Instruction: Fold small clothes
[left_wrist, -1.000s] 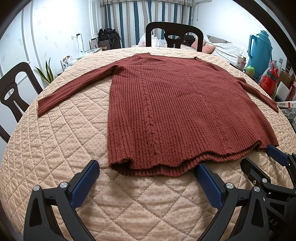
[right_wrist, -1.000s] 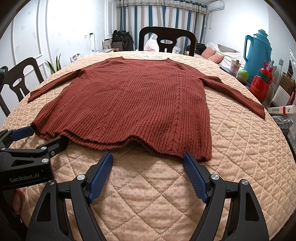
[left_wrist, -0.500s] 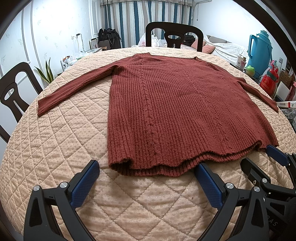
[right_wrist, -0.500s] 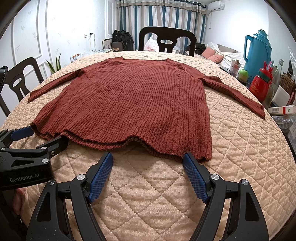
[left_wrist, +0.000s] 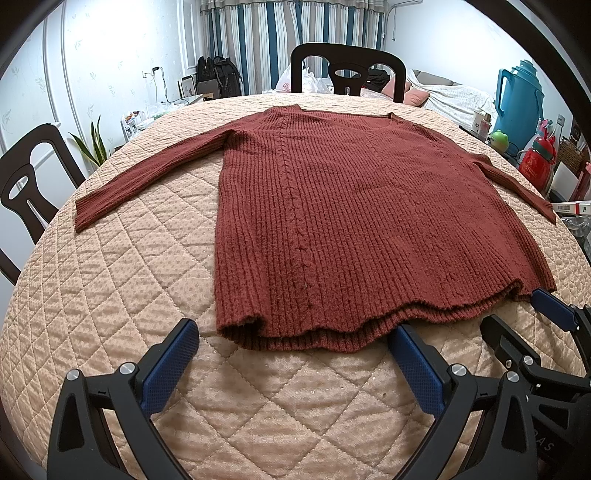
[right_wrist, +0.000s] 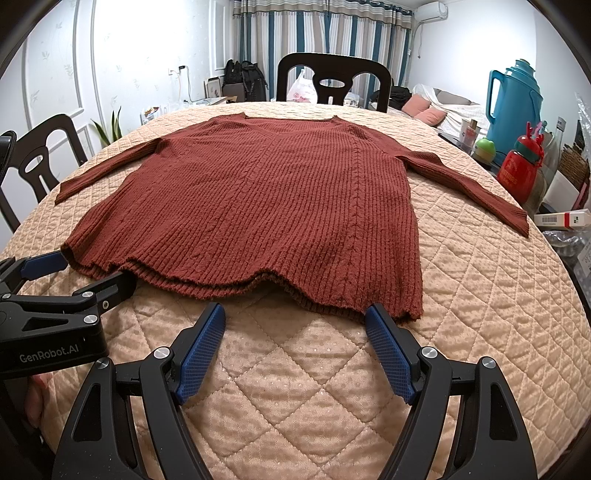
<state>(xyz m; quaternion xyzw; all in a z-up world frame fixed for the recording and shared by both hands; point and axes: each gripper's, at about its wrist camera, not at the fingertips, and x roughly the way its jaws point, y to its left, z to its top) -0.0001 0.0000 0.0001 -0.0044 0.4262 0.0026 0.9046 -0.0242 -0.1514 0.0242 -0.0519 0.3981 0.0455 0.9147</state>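
1. On a round table covered by a quilted peach cloth (left_wrist: 110, 295), a rust-red ribbed knit sweater (left_wrist: 369, 221) is laid flat, with both sleeves spread outward.
2. Its long axis runs away from the cameras: the wavy hem is nearest, and the V-neck points toward a dark wooden chair (right_wrist: 332, 77) at the far side.
3. The right sleeve's cuff is seen whole in the right view but is partly cut off at the left view's edge.
4. The left gripper (left_wrist: 291, 356) is held just before the hem's left part, jaws wide apart, nothing gripped.
5. The right gripper (right_wrist: 295, 341) is held at the hem's right part, jaws likewise wide; whether a fingertip touches the hem cannot be told.
6. Items at the table's right, among them a teal thermos jug (right_wrist: 517, 99), are partly cropped.
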